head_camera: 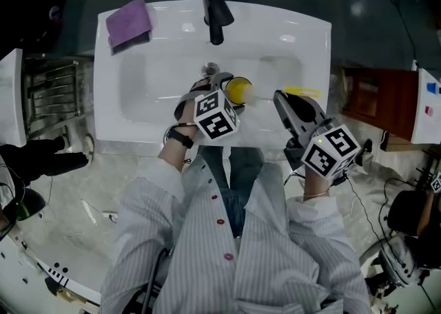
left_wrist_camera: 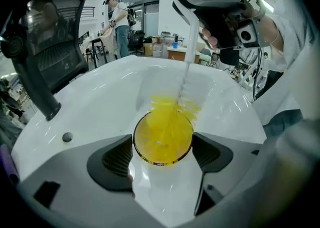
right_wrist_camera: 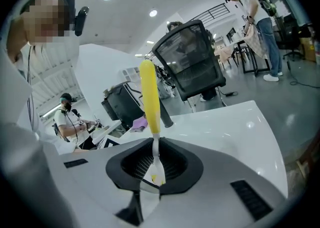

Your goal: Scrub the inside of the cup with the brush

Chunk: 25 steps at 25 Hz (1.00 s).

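Note:
A translucent yellow cup is held over the white sink basin, lying with its mouth toward the right. My left gripper is shut on it; in the left gripper view the cup sits between both pads. A brush with yellow bristles reaches into the cup's mouth on a thin white stem. My right gripper is shut on that stem, and the brush's yellow handle sticks out past the jaws. The right gripper hangs above the cup.
A black faucet stands at the back of the sink, with the drain below it. A purple cloth lies on the back left corner. A black mesh office chair stands behind the sink. The person's striped shirt fills the front.

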Available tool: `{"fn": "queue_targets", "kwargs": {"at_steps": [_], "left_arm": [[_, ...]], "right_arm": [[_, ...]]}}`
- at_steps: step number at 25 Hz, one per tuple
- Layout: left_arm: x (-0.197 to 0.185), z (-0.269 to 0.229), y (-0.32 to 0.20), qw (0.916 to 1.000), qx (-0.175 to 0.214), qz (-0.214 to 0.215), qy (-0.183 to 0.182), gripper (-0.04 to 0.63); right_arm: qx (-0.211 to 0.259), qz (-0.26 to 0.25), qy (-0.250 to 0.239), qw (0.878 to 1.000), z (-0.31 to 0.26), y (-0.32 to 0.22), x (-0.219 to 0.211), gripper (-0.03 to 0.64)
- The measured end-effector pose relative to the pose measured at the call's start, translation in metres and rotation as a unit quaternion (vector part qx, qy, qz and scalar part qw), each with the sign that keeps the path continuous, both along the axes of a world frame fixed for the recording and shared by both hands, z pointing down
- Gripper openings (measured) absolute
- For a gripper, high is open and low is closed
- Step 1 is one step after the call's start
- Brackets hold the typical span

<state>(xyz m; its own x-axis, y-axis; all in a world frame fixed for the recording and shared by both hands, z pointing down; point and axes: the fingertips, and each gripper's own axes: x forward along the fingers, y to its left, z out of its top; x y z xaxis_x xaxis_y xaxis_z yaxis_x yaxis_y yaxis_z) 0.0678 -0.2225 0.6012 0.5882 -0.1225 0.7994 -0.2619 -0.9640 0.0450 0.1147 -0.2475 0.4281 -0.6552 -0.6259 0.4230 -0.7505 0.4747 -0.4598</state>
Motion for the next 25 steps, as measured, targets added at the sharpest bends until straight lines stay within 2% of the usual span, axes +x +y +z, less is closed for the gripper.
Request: {"fn": "queue_targets", "kwargs": {"at_steps": [9,11,13,16,20,25], "left_arm": [[-0.010,-0.045,0.002,0.9964,-0.007,-0.075,0.038,0.380],[-0.011,-0.065,0.003,0.9941,-0.003,-0.094,0.054,0.380],[-0.011,-0.091,0.002,0.9889,0.003,-0.122,0.085,0.380],[-0.009,-0.145,-0.003,0.9736,0.011,-0.167,0.155,0.372],[-0.009,-0.214,-0.012,0.9464,0.042,-0.216,0.237,0.331],[-0.001,-0.293,-0.013,0.9147,0.073,-0.232,0.323,0.256]], "right_arm": [[0.022,0.007,-0.030,0.999,-0.034,-0.007,0.016,0.058],[0.035,0.007,-0.037,0.999,-0.049,-0.007,0.019,0.058],[0.050,0.007,-0.042,0.998,-0.067,-0.006,0.022,0.058],[0.076,0.011,-0.047,0.996,-0.097,-0.004,0.028,0.058],[0.116,0.019,-0.060,0.991,-0.138,0.001,0.038,0.058],[0.167,0.025,-0.070,0.983,-0.186,0.010,0.047,0.058]]}}
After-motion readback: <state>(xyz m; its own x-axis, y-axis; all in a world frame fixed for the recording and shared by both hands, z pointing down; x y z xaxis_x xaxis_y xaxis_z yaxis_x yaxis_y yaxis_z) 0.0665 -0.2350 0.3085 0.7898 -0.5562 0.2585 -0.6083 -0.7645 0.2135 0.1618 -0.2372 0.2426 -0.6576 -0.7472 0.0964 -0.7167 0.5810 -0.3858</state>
